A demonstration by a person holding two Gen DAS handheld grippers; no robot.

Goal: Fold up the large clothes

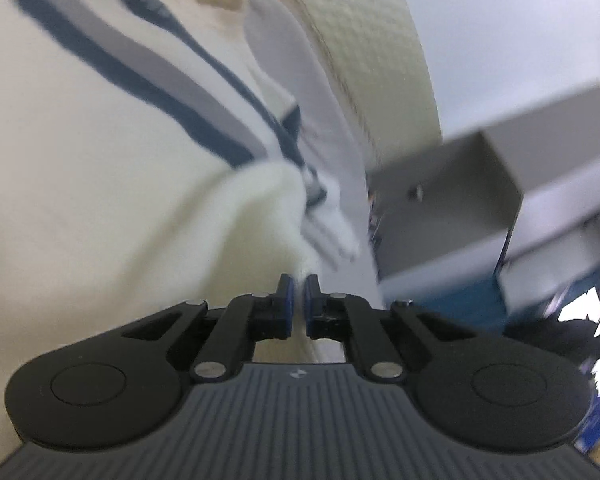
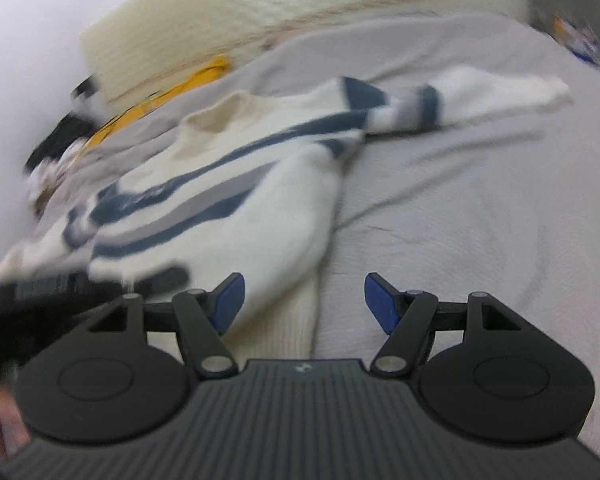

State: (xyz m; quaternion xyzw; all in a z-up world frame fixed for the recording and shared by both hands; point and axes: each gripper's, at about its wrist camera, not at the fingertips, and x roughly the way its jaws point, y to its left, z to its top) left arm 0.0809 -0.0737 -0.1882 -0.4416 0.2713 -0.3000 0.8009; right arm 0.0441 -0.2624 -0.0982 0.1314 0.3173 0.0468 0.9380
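A cream sweater with navy and grey stripes lies crumpled on a grey bed sheet, one sleeve stretched to the far right. My right gripper is open, its blue pads either side of the sweater's ribbed hem edge, low over the sheet. My left gripper is shut on a fold of the same sweater, which fills the left of the left wrist view. The left gripper shows as a dark blur at the left edge of the right wrist view. Both views are blurred.
A cream quilted headboard stands behind the bed, also in the left wrist view. A yellow item and dark objects lie at the bed's far left. A grey cabinet stands beside the bed.
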